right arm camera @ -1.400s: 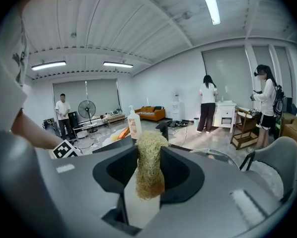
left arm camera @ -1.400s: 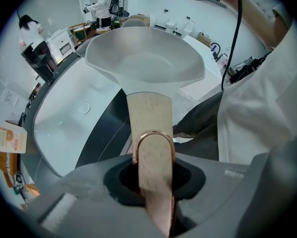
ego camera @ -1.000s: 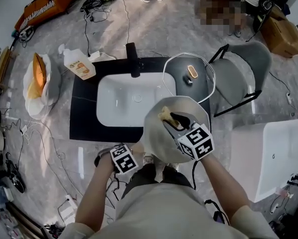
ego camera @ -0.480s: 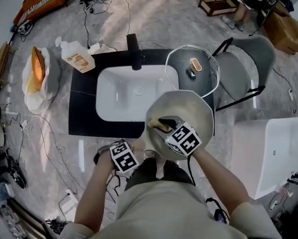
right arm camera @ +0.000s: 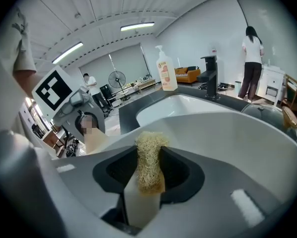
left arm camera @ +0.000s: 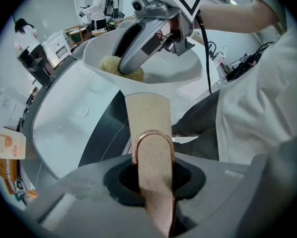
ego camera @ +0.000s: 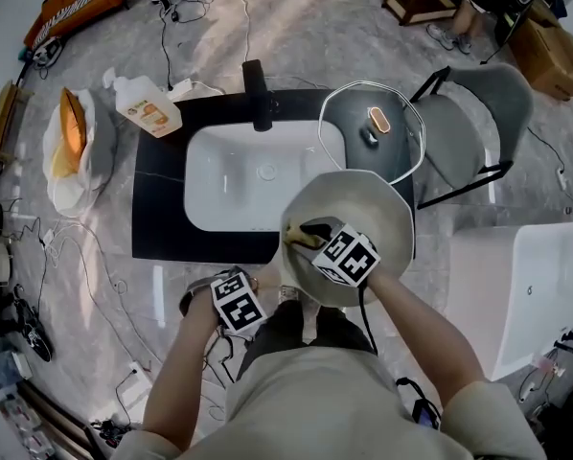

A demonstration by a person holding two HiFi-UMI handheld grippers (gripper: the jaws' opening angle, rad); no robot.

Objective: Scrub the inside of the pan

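Plainly, the right gripper has its 2 jaws drawn close on a yellowish fibrous scrubbing pad, which stands upright between them and sticks out past the tips. In the head view that pad is pressed against the inner wall of the cream pan at about the pan's 8 o'clock, with the gripper's marker cube hanging over the bowl at 6 o'clock. The left gripper is clamped narrow on the pan's flat tan handle, whose end carries a copper-coloured loop seated right between the jaws. From there the handle runs straight up to the bowl at 12 o'clock in the left gripper view, where the other gripper's grey body leans into the pan from above. The pan is held in the air, tilted, over the front right corner of a black countertop, at about 4 o'clock from the white basin sunk into it. A black faucet stands at the basin's 12 o'clock. At the pan's 12 o'clock a round glass lid with a tan knob lies on the counter. A soap bottle with an orange label lies at the basin's 10 o'clock, just off the counter corner. A grey chair stands at the pan's 2 o'clock, and a white bag with something orange inside sits on the floor at the basin's 9 o'clock.
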